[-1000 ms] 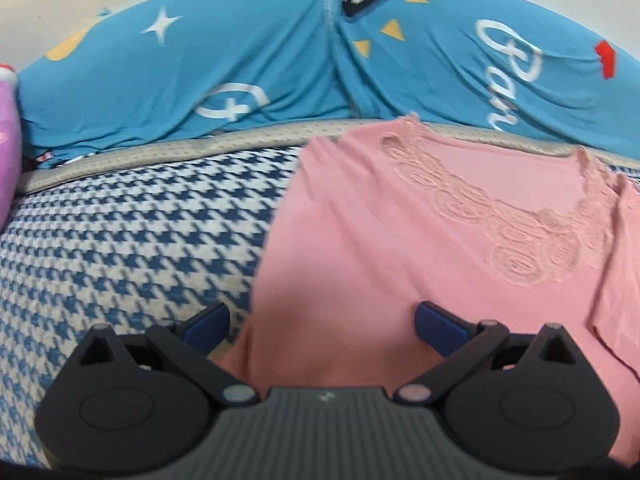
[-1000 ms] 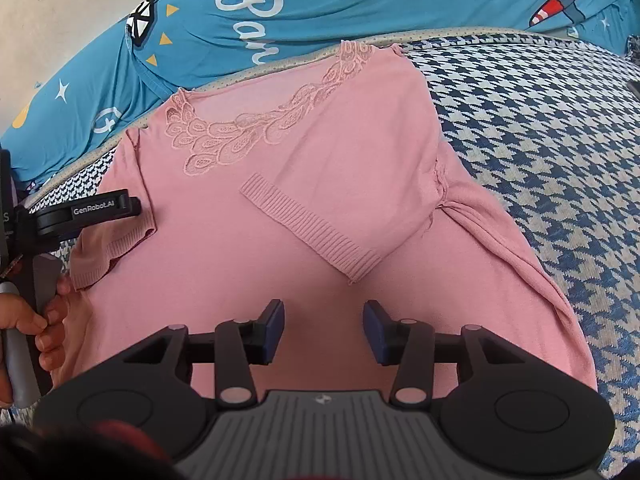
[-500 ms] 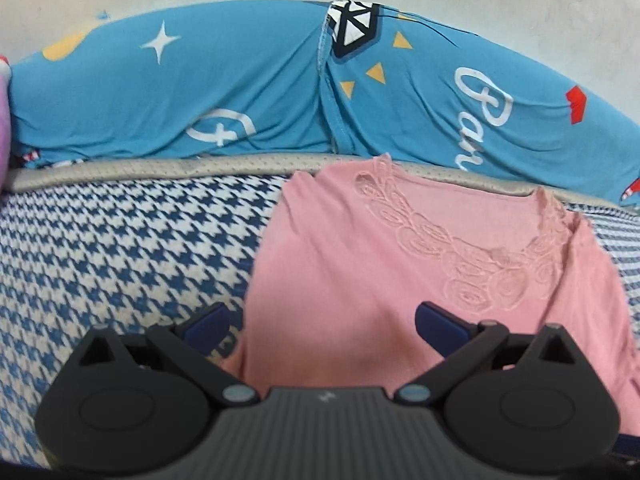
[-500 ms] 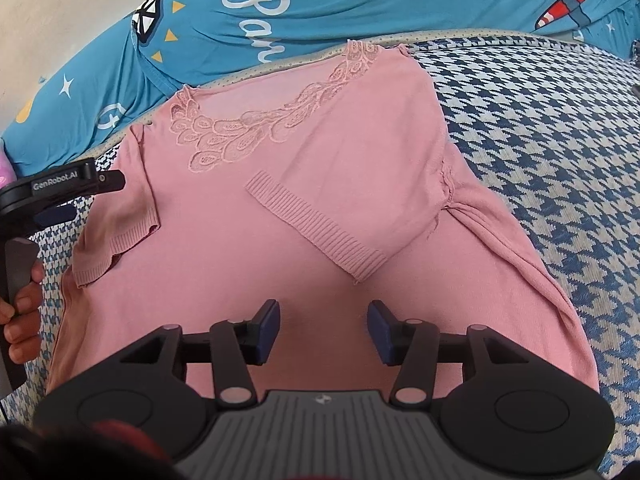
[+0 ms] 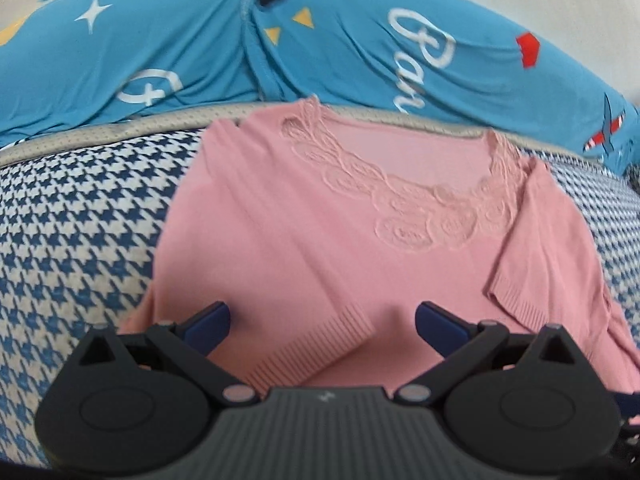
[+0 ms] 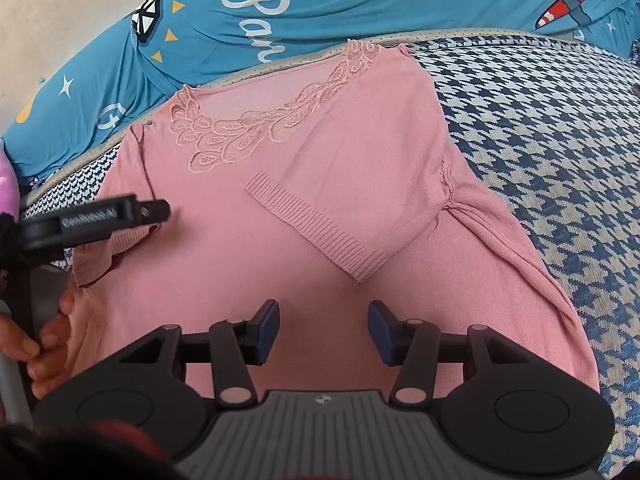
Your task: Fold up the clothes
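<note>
— What were the two tools doing?

— The right gripper hung over the lower body of the pink top, jaws parted, nothing between the pads, only knit below them. The left gripper was spread wide and empty too, poised above the sleeve on its own side, whose ribbed cuff lay folded inward on the chest. In the right wrist view the person's hand gripped that tool's handle at the garment's edge.

— And the top itself?

— Face up on the houndstooth bedcover, lace neckline toward the blue printed pillow at the far edge. The other sleeve was already laid across the front, its cuff pointing to the middle.

— So which step was that?

— By my reading, both sleeves were in and each tool had let go; the body fold had not begun. The hem was out of sight beneath the grippers.

— What would the next move ask?

— Probably closing on the side edges or the hem with both tools together and carrying the cloth evenly, so the tucked sleeves would not slide back out. Thin knit could bunch under an uneven pull.
</note>
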Motion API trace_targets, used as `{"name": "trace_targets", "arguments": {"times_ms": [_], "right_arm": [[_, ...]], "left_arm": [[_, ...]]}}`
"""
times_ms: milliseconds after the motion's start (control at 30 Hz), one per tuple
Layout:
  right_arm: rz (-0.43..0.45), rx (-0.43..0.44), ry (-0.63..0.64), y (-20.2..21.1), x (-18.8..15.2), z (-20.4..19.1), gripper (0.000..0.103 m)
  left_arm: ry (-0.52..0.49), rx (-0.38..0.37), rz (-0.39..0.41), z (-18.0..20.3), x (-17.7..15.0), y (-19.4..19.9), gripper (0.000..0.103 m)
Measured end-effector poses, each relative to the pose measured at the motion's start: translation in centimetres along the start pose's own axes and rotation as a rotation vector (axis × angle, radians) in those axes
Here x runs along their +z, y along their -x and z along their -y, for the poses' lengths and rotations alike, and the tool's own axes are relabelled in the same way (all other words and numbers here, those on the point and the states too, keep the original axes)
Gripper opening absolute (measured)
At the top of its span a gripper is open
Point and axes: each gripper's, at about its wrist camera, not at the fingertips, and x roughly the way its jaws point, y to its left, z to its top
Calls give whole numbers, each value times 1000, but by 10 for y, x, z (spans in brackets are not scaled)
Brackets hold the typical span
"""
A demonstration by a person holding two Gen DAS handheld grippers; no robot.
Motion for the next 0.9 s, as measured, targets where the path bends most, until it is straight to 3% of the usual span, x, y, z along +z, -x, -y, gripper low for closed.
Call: {"name": "trace_targets", "arguments": {"times_ms": [467, 733, 900], "right_arm": [[-2, -1, 7, 0, 1, -1, 51], [2, 8, 4, 1, 1, -1, 51], [15, 15, -21, 4, 3, 2, 51]], "left_arm": [[-2, -217, -12, 9, 5, 18, 103], [-24, -188, 18, 3, 10, 33, 103], [3, -96, 47, -16, 15, 42, 103]]}}
